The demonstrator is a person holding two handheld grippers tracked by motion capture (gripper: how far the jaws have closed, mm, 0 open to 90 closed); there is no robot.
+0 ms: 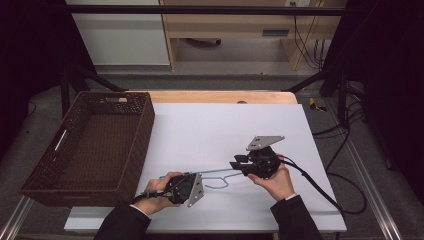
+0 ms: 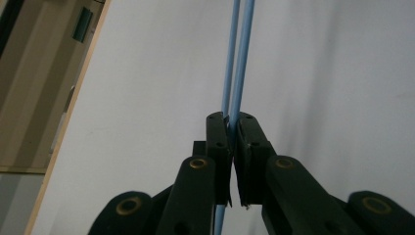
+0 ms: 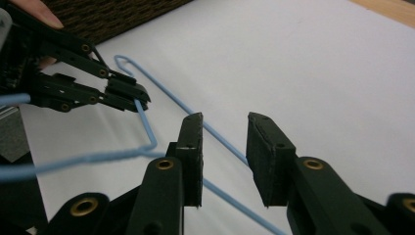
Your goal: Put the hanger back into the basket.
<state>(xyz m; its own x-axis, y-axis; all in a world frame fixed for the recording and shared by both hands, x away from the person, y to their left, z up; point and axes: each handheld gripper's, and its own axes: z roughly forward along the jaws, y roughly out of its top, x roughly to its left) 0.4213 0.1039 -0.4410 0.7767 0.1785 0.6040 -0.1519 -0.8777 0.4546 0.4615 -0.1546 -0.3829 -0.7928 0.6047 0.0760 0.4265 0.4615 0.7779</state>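
The high view looks forward and down from above the person's side of the desk (image 1: pixel 225 125), taking in its whole white top, the brown basket (image 1: pixel 90 145) at its left edge and the floor beyond. The left gripper view sits very close, looking along its jaws at the blue wire hanger (image 2: pixel 238 58) running away over the white top. The right gripper view, also close and low, faces the basket-side edge, sharing the hanger (image 3: pixel 161 95) and the left gripper (image 3: pixel 139 95).
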